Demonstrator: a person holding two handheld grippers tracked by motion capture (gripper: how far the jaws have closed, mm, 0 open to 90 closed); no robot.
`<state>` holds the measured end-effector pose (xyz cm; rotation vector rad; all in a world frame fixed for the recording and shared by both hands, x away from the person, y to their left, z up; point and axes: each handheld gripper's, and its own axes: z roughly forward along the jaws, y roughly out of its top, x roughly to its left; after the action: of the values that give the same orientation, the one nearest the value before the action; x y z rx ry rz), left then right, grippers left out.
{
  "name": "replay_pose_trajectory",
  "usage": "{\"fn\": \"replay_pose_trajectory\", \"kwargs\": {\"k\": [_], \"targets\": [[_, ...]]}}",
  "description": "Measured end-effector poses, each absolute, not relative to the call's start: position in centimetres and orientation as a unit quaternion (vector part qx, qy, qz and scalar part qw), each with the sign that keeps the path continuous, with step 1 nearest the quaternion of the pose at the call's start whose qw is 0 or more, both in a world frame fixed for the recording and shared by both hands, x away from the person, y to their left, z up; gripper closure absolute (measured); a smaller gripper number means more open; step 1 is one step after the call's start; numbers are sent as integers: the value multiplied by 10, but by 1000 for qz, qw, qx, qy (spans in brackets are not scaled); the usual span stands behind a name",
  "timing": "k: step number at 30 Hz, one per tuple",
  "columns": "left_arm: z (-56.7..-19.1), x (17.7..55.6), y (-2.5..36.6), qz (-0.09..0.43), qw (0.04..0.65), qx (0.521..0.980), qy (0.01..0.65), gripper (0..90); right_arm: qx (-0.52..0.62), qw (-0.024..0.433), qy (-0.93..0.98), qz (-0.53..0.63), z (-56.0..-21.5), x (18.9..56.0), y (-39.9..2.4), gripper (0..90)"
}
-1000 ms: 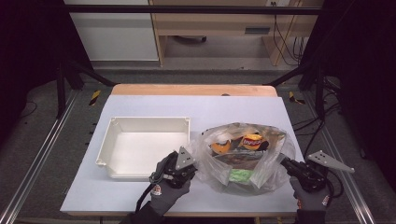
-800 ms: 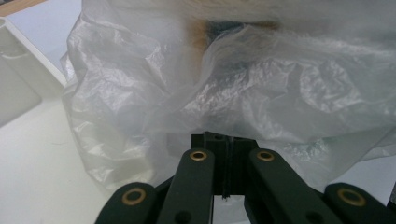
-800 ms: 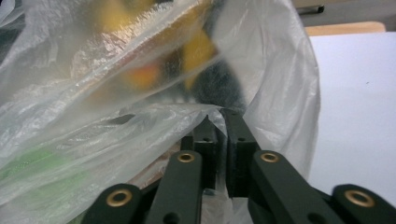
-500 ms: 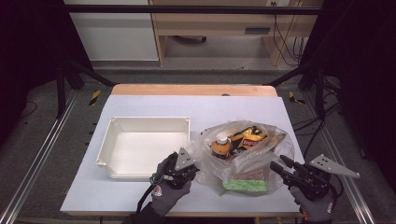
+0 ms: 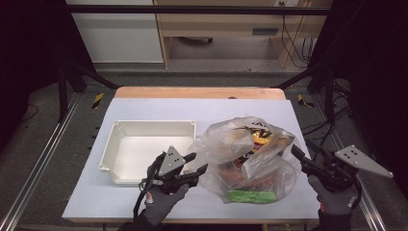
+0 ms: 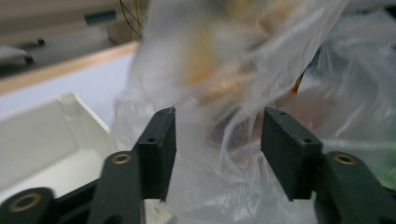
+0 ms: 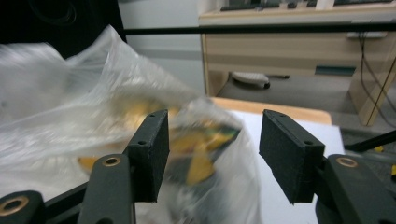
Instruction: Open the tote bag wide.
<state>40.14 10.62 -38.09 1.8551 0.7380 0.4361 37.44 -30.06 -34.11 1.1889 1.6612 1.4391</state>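
Observation:
A clear plastic bag (image 5: 250,154) of snack packets lies on the table, right of centre, with yellow and orange packs (image 5: 257,134) near its top and a green pack (image 5: 250,196) at its bottom. My left gripper (image 5: 198,162) points at the bag's left side. Its jaws have just been opening, and in the left gripper view (image 6: 218,121) loose film of the bag (image 6: 243,93) hangs between the pads, unpinched. My right gripper (image 5: 299,145) hovers at the bag's right edge. Its jaws (image 7: 212,116) have also just been opening, with the bag (image 7: 93,107) beyond them.
A shallow white tray (image 5: 120,129) sits left of the bag, close behind my left hand, and its corner (image 6: 46,140) shows in the left gripper view. The pale table top (image 5: 159,103) ends in a wooden strip (image 5: 197,92) at the back. Metal rails run along both sides.
The right gripper let go of the bag's right edge and lifted away, then the left jaws opened. Both hands rose a little. The bag bunched up taller and its contents shifted.

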Motion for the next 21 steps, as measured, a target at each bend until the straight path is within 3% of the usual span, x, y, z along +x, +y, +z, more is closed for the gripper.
{"fn": "replay_pose_trajectory", "kwargs": {"k": [4,10,14,15,18,19,20,21], "targets": [[-350,398,105,210,537,763,292,338,445,316,631,551,-333,382,-299,395],[-333,406,80,214,536,769,276,294,435,306,648,546,-333,400,-283,332],[-335,422,52,224,522,780,263,280,431,296,659,540,-336,415,-270,363],[-336,425,49,227,522,779,263,294,432,292,665,535,-338,419,-267,428],[-339,440,42,238,513,778,273,456,436,296,670,523,-340,423,-264,658],[-339,440,42,238,513,778,273,522,436,296,670,523,-340,423,-264,658],[-341,447,41,241,499,784,280,598,439,293,667,526,-341,424,-266,763],[-341,447,41,241,499,784,280,662,439,293,667,526,-341,424,-266,763]]}}
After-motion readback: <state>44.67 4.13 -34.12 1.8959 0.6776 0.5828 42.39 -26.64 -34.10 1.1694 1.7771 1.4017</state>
